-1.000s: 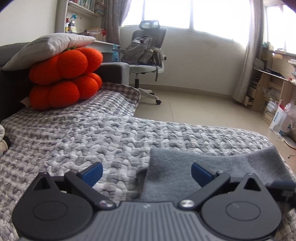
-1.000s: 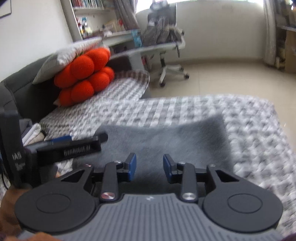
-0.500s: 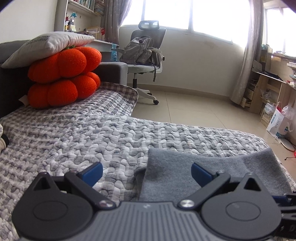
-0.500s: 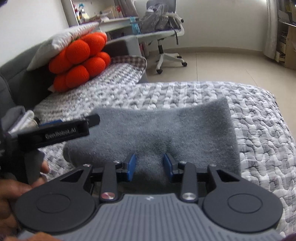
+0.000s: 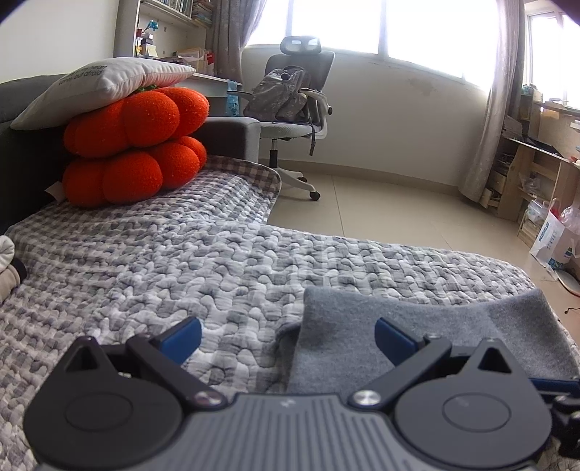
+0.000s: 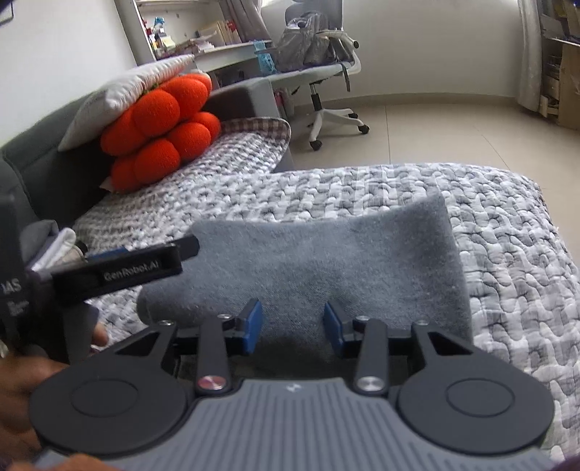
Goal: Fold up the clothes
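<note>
Daylight pours in from the windows [image 5: 417,29] at the back, which are blown out to white glare in the left wrist view. The room is bright with soft, faint shadows. Both fisheye views bend straight lines near the edges, and the right wrist view is slightly blurred.

A sofa [image 5: 224,134] under a grey-and-white checked quilt [image 5: 217,275] carries everything. On the quilt a folded grey fleece garment [image 6: 326,261] lies flat at 5 o'clock in the left wrist view. Two stacked orange plush cushions [image 5: 134,148] sit at 10 o'clock against the backrest.
</note>
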`<state>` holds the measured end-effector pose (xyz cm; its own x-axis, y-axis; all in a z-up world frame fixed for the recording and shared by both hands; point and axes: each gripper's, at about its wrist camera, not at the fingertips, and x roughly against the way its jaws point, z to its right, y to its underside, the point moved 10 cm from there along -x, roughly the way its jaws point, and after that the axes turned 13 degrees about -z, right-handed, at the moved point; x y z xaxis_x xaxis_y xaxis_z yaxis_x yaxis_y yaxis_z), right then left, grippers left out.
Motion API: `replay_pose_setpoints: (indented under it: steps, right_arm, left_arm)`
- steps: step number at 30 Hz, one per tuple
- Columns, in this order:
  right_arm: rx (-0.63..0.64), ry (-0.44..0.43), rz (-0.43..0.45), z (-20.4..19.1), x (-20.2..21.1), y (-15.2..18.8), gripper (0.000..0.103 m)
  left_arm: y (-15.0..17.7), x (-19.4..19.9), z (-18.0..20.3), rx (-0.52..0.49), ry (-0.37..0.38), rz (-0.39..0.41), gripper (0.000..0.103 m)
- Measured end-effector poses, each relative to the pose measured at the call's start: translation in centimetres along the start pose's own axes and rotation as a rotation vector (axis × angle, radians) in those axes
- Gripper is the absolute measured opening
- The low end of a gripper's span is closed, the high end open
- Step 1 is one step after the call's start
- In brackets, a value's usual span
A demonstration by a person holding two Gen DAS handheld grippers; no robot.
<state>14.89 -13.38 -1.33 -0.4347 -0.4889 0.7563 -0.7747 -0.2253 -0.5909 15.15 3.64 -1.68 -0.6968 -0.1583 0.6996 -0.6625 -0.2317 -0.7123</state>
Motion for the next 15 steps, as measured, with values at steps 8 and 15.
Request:
replay_pose_setpoints:
  steps: [8,15]
  right_arm:
    - [0.0,-0.05,0.002,-0.5,0.3,0.0,0.043]
    - [0.001,-0.033,-0.005,-0.5,0.1,0.0,0.044]
  left_arm:
    - [-0.2,0.5,0.3,-0.054,-0.068,0.022,0.102]
    - [-0.3,0.8,0.5,-0.072,-0.088,0.028,0.102]
